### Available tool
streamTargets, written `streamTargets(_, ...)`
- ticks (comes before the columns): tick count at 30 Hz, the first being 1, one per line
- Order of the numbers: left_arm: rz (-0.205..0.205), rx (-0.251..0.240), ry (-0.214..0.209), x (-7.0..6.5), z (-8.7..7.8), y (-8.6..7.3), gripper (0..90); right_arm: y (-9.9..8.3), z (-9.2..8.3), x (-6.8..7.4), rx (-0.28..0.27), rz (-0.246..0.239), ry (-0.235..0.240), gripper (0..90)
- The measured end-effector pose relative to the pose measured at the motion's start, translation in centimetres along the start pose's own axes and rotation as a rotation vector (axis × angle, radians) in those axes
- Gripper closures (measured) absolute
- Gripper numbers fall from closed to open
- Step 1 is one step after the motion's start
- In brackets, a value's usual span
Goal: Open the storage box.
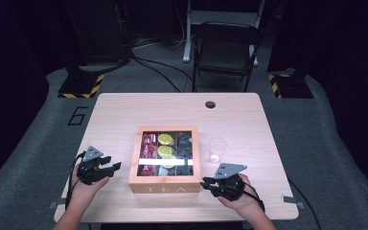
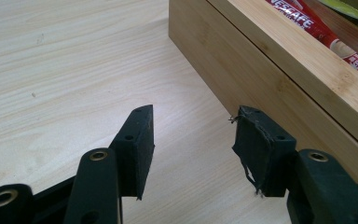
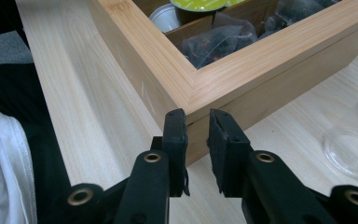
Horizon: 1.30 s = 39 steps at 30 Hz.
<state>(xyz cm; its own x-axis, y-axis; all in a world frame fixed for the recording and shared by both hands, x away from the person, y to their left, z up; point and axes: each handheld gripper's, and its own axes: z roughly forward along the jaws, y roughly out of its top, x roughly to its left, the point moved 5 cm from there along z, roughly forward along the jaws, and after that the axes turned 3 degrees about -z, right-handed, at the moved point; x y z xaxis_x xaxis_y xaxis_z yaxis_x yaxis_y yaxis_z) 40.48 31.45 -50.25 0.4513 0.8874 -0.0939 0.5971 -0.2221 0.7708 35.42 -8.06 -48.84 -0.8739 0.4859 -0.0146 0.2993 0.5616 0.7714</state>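
The left tongs [image 2: 193, 135], part open and empty, and the narrowed, empty right tongs [image 3: 197, 140] flank the lidded bamboo tea box [image 1: 164, 184] on the pale wooden worktop [image 1: 115, 110], likely to steady or open it.

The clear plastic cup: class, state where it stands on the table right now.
In the high view the clear plastic cup stands upright on the table, just right of the wooden tea box and beyond the right gripper.

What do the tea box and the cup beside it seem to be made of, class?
Tea box: likely bamboo or light wood, matt finish; fine straight grain shows in the right gripper view. Cup: clear, probably thin plastic, though glass is possible; the table shows through it.
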Motion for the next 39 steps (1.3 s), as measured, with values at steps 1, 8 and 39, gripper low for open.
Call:
streamTargets(1,-0.001,0.001,0.000,0.0,0.0,0.0,47.2,0.0,0.0,0.0,0.000,-0.004,0.003,77.7)
streamTargets(8,0.003,0.008,-0.007,0.0,-0.1,0.0,47.2,-0.3,0.4,0.1,0.023,-0.013,0.007,79.1)
streamTargets(39,0.025,0.017,-0.032,-0.8,0.2,0.1,48.2,-0.1,0.6,0.3,0.010,0.043,0.009,81.2)
